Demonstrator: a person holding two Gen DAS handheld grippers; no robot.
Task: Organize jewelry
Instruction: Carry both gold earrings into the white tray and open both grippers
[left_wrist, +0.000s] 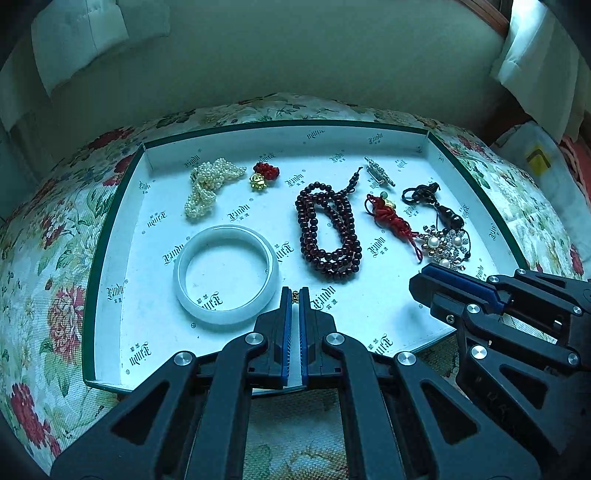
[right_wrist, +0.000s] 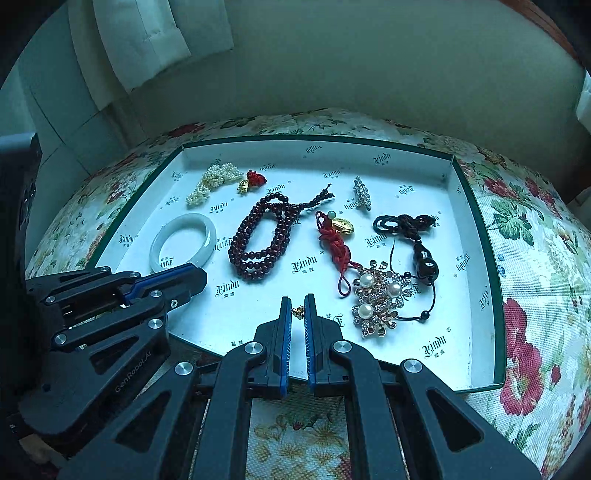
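A shallow white tray (left_wrist: 110, 236) (right_wrist: 480, 229) on a floral cushion holds the jewelry. In it lie a white bangle (left_wrist: 225, 232) (right_wrist: 188, 218), a dark red bead bracelet (left_wrist: 334, 266) (right_wrist: 255, 266), a pearl strand (left_wrist: 207, 188), a red knotted cord (right_wrist: 334, 240), a black cord pendant (right_wrist: 426, 262) and a pearl flower brooch (right_wrist: 376, 295). My left gripper (left_wrist: 294, 295) (right_wrist: 201, 275) hovers by the bangle's near right side, shut, with a tiny gold piece (left_wrist: 295, 296) between its tips. My right gripper (right_wrist: 298, 303) (left_wrist: 424, 275) is left of the brooch, shut on another tiny gold piece (right_wrist: 297, 312).
A small red knot with a gold charm (left_wrist: 264, 175) and a silver brooch (left_wrist: 378, 171) lie near the tray's far wall. The floral cushion (right_wrist: 528, 295) surrounds the tray. A pale seat back (left_wrist: 295, 55) rises behind it.
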